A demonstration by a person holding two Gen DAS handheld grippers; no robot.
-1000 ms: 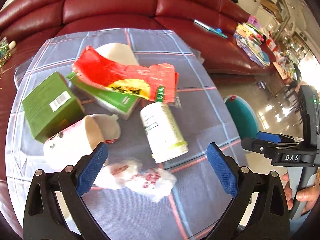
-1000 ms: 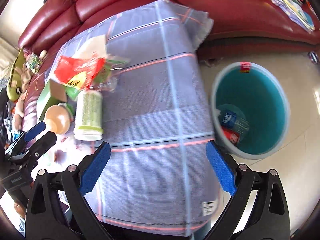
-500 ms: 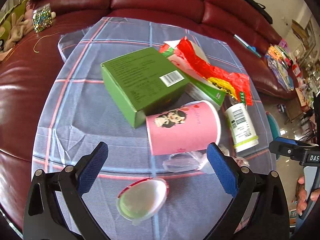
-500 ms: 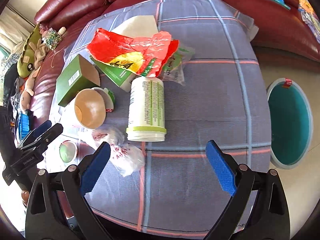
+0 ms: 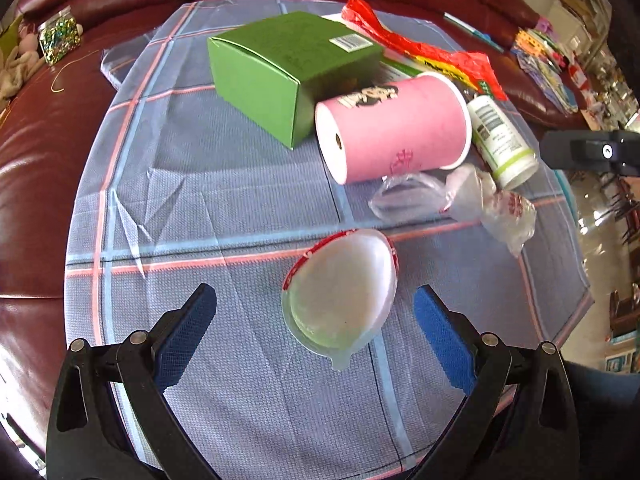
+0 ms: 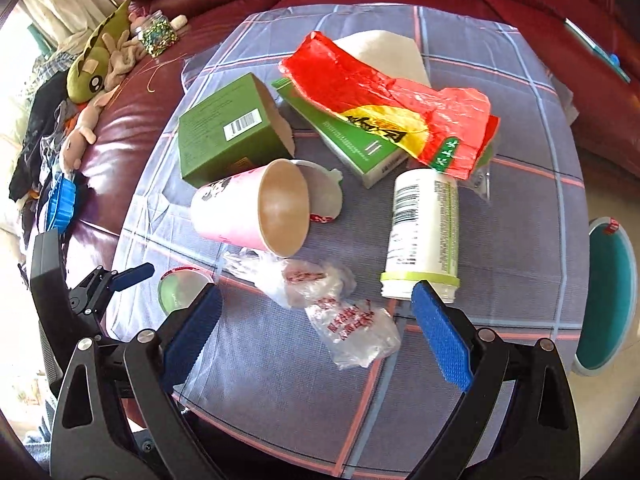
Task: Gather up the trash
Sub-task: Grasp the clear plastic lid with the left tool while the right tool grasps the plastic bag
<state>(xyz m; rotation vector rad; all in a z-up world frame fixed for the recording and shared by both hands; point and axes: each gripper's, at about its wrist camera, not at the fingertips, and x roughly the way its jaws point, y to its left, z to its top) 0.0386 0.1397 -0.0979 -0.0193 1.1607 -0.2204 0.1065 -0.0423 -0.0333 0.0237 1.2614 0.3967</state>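
Note:
Trash lies on a checked tablecloth (image 5: pixel 208 184). My left gripper (image 5: pixel 312 336) is open, its fingers either side of a small clear plastic cup with a red rim (image 5: pixel 340 300), lying on its side. Behind it lie a pink paper cup (image 5: pixel 396 132), a green box (image 5: pixel 288 64), a white bottle with a green band (image 5: pixel 500 140) and crumpled clear wrappers (image 5: pixel 492 204). My right gripper (image 6: pixel 316 332) is open just above the clear wrappers (image 6: pixel 344 316), with the white bottle (image 6: pixel 424 232) by its right finger. A red plastic bag (image 6: pixel 384 104) lies over a flat green box (image 6: pixel 344 136).
A teal trash bin (image 6: pixel 604 300) stands on the floor right of the table. A dark red leather sofa (image 5: pixel 48 128) wraps around the table's back and left, with a plush toy (image 6: pixel 92 72) and a jar (image 6: pixel 156 36) on it.
My left gripper has come down closer to the small clear cup, which now sits between its fingers. My right gripper has swung left from the bin to over the wrappers.

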